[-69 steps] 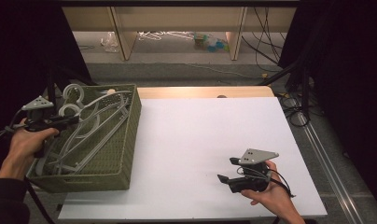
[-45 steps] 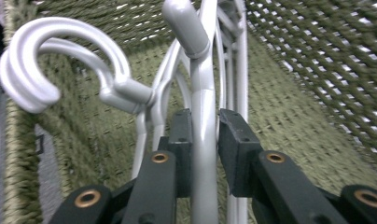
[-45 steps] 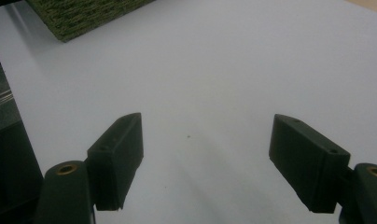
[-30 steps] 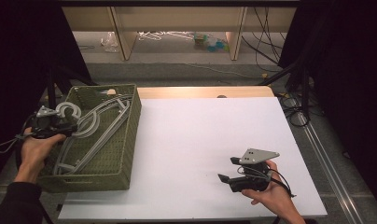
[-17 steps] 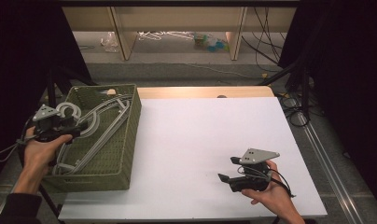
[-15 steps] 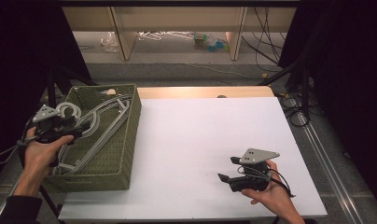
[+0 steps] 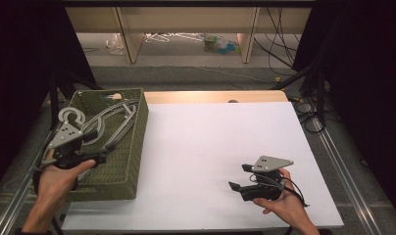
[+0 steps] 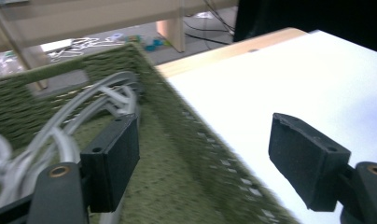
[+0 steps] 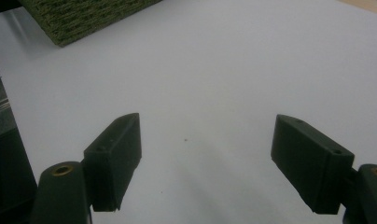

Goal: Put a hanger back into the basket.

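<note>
A green woven basket point(image 7: 135, 142) stands on the left end of the white table point(image 7: 220, 142) with several pale clothes hangers point(image 7: 112, 117) piled in it. My left gripper point(image 7: 100, 146) hovers over the basket's near left part. Its jaws have just been opening and now stand wide with nothing between them. In the left gripper view the jaws point(image 8: 205, 127) straddle the basket's wall point(image 8: 186, 140), with the hangers point(image 8: 100, 93) to their left. My right gripper point(image 7: 238, 176) rests open on the table at the front right, with bare white surface point(image 9: 224, 56) between its jaws point(image 9: 207, 123).
A hanger's hook point(image 7: 71, 116) curls up just behind the left gripper's grey plate. The basket's corner point(image 9: 84, 14) shows far off in the right gripper view. Beyond the table are wooden shelf legs point(image 7: 126, 34), floor clutter and cables point(image 7: 279, 34).
My left hand has moved right and toward the near edge over the basket, and its jaws have spread apart. The right hand and gripper have stayed put.
</note>
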The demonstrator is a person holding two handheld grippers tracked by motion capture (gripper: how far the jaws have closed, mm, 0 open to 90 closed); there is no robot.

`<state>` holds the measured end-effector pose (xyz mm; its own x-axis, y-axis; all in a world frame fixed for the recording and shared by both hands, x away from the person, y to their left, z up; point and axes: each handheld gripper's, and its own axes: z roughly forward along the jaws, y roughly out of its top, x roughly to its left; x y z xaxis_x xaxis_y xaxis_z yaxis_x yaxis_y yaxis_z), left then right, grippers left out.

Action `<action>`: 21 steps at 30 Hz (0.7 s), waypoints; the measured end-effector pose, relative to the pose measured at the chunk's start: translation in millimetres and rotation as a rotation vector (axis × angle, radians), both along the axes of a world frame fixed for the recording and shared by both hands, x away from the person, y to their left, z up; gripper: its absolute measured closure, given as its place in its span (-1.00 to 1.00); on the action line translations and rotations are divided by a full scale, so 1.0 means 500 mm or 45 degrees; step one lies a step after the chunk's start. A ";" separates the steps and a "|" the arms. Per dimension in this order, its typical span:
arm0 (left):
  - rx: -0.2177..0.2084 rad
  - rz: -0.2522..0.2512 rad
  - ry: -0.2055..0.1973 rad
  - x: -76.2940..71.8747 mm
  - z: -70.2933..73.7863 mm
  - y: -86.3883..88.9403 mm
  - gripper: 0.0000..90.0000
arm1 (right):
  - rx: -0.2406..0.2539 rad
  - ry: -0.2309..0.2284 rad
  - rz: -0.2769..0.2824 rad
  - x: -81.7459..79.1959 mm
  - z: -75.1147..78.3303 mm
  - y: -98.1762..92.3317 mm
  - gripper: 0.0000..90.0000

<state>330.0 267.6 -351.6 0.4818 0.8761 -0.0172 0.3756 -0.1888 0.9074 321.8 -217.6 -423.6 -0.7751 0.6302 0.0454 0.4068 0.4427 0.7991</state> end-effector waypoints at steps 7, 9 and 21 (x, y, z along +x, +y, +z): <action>-0.122 -0.112 0.016 -0.034 -0.019 -0.062 -0.45 | 0.007 0.002 -0.003 -0.001 0.001 0.000 -0.44; -0.123 -0.141 0.007 -0.039 -0.030 -0.078 -0.46 | 0.007 0.001 -0.010 -0.002 0.002 0.000 -0.44; -0.140 -0.266 -0.004 -0.064 -0.082 -0.142 -0.52 | 0.018 -0.005 -0.008 -0.001 0.003 0.001 -0.44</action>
<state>298.2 196.9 -392.6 0.6524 0.7505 -0.1051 0.3361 -0.1623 0.9277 321.3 -217.1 -422.3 -0.7713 0.6344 0.0515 0.4065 0.4287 0.8069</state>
